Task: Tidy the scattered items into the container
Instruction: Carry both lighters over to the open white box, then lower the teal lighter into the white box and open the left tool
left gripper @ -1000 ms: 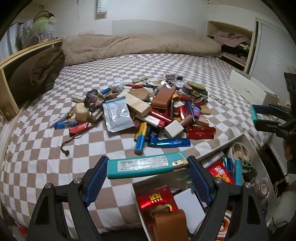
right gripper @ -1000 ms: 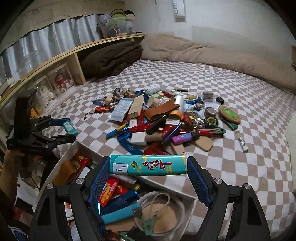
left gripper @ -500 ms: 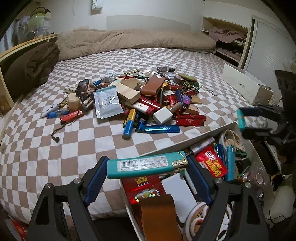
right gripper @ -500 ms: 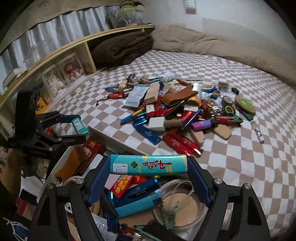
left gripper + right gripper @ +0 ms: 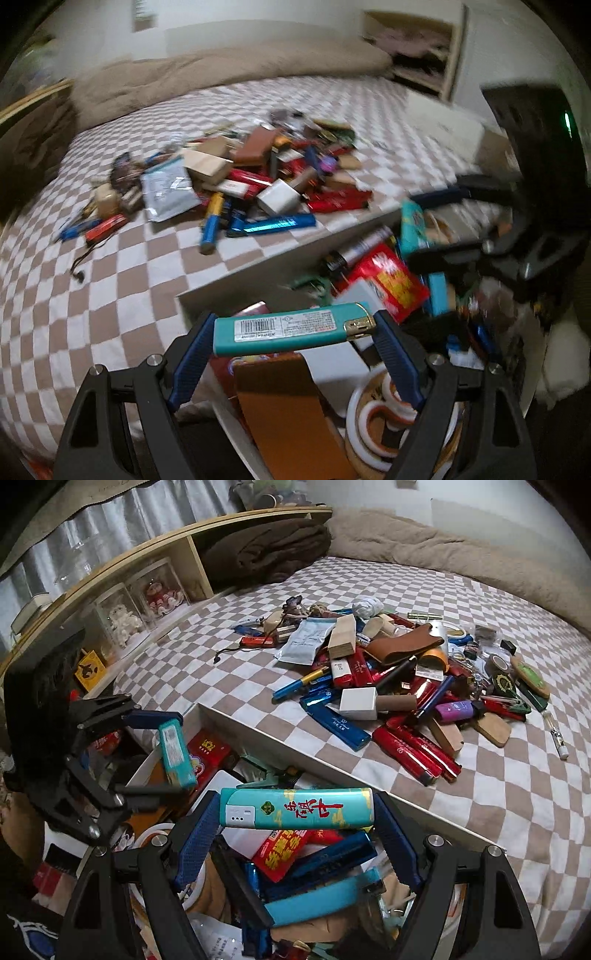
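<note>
This is a bedroom in a home: a wide bed (image 5: 480,768) under a checked sheet, a beige duvet (image 5: 443,550) bunched along the wall, a folded brown blanket (image 5: 266,550) and a wooden shelf (image 5: 155,554) of keepsakes in clear cases beside it.

Two fisheye views, each looking forward and steeply down along its own gripper's two blue-padded fingers. The left wrist view hangs close above the open white container (image 5: 258,271) at the near edge of the brown-and-white checked bed (image 5: 110,295), facing the far headboard edge; it is motion-blurred. The right wrist view hovers close over the same container (image 5: 295,753), facing the bed's far left corner. Both share the container, the bed and the heap of scattered small items (image 5: 258,177) (image 5: 388,675); each sees the other gripper.
</note>
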The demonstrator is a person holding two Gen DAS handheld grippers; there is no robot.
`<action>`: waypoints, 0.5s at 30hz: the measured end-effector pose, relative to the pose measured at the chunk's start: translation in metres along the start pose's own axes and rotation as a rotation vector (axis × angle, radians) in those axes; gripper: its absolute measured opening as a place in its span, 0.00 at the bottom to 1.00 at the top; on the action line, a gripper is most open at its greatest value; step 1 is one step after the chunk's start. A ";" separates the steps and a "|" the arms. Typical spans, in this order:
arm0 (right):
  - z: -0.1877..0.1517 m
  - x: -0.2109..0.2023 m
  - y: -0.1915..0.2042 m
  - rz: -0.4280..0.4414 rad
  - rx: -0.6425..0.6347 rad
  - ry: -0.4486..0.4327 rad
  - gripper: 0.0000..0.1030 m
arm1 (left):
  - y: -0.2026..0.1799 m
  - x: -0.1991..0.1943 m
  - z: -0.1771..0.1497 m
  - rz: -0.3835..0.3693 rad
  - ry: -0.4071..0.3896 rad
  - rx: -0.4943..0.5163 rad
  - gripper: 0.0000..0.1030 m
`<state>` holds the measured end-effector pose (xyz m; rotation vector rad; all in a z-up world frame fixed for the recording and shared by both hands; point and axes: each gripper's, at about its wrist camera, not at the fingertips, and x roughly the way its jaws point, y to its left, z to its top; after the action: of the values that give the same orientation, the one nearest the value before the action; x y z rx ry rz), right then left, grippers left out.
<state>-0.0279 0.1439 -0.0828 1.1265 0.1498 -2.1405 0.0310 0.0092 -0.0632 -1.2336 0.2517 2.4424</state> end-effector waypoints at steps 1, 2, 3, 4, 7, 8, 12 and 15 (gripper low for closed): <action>0.000 -0.001 0.000 -0.001 -0.003 0.002 0.80 | -0.002 0.002 0.001 -0.002 0.013 0.034 0.82; -0.001 -0.001 0.000 -0.003 -0.005 0.005 0.80 | -0.004 0.004 0.002 -0.008 0.022 0.062 0.82; -0.002 -0.002 0.000 -0.005 -0.007 0.008 0.80 | -0.005 0.006 0.003 -0.019 0.030 0.087 0.82; -0.002 -0.003 0.000 -0.009 -0.009 0.010 0.80 | -0.006 0.008 0.004 -0.036 0.036 0.114 0.82; -0.006 -0.003 -0.003 -0.019 0.005 0.021 0.80 | -0.012 0.011 0.007 -0.109 0.039 0.211 0.82; -0.007 -0.002 -0.004 -0.021 0.011 0.024 0.80 | -0.013 0.012 0.008 -0.135 0.042 0.245 0.82; -0.012 -0.004 -0.007 -0.034 0.027 0.030 0.80 | -0.018 0.017 0.012 -0.166 0.061 0.384 0.82; -0.014 -0.008 -0.010 -0.043 0.038 0.031 0.80 | -0.017 0.024 0.014 -0.187 0.109 0.454 0.82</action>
<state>-0.0219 0.1609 -0.0875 1.1890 0.1496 -2.1727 0.0153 0.0358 -0.0736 -1.1267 0.6496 2.0126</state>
